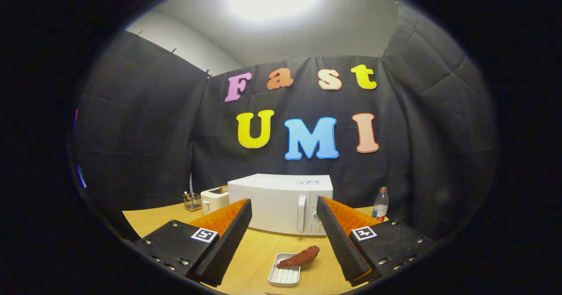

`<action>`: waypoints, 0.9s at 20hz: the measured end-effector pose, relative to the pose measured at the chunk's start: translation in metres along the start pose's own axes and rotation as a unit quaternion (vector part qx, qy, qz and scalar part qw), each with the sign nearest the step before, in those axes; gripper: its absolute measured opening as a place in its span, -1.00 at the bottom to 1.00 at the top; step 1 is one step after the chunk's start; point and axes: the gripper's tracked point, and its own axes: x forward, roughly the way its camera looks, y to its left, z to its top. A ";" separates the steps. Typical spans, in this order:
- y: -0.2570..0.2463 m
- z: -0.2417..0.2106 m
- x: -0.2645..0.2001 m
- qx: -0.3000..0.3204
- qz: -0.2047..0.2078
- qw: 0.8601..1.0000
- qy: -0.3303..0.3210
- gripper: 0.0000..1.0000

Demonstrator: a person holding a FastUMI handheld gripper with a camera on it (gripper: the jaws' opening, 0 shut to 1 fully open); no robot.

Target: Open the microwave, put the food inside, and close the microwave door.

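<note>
White microwave (281, 203) sits on the wooden tabletop (149, 218), beyond the fingers and roughly centred between them. Door closed; vertical handle (301, 214) on its right side, control panel with a dial just right of the handle. Microwave backs against the black cloth wall.

Hand-held gripper (284, 222): fingers spread wide, nothing between the pads, no contact with any object. Both fingers angle inward toward the microwave front. Each finger base carries a small square marker.

Food (299, 257): a reddish-brown, rough-surfaced elongated piece, lying tilted across the far edge of a small white tray (284, 276). One end rests inside the tray, the other overhangs toward the microwave. Tray is rectangular with a ribbed bottom and stands on the tabletop between the fingers, nearer than the microwave and apart from it.

Other items on the tabletop:
- toaster (214, 199), light-coloured, just beside the microwave's left side; whether they touch I cannot tell.
- small wire basket (192, 202) left of the toaster, with a few thin items standing in it, too small to identify.
- clear plastic bottle (380, 204) with a red cap, upright, right of the microwave and apart from it, near the wall.

Bright ceiling light overhead.
</note>
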 end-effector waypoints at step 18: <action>-0.048 -0.123 0.187 0.007 -0.080 0.993 0.082 0.92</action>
